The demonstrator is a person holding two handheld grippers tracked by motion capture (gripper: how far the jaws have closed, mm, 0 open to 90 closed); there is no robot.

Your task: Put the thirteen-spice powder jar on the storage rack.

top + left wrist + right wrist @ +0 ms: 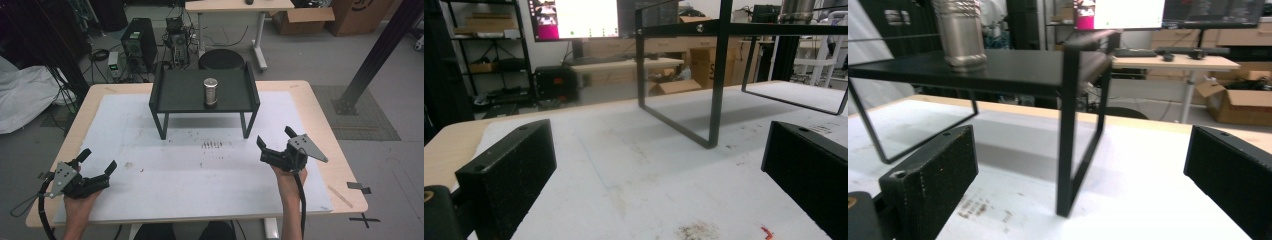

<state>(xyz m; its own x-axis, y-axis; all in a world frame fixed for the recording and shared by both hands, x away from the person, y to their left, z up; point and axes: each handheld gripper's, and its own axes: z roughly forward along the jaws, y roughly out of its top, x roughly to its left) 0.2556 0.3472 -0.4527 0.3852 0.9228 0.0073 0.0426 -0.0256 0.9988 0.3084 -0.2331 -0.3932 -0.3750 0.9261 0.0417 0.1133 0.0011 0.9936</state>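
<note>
I see a wooden table (320, 107) with a white mat (200, 170) covering most of its top. At the far middle of the mat stands a black metal stand (175, 92) on thin legs, with raised lips at its left and right sides. On the stand's flat top, right of its middle, a silver metal cylinder (210, 91) stands upright; in the right gripper view I see its ridged lower part (960, 32) resting on the stand's surface (1013, 67).

My left gripper (95, 162) sits near the table's near left corner, jaws wide apart and holding nothing; in the left gripper view only bare mat (649, 175) lies between them, with the stand's legs (716, 80) farther ahead. My right gripper (275, 137) is toward the table's right edge, just off the stand's near right leg, jaws also spread wide with nothing between them. Both are well apart from the cylinder.
</note>
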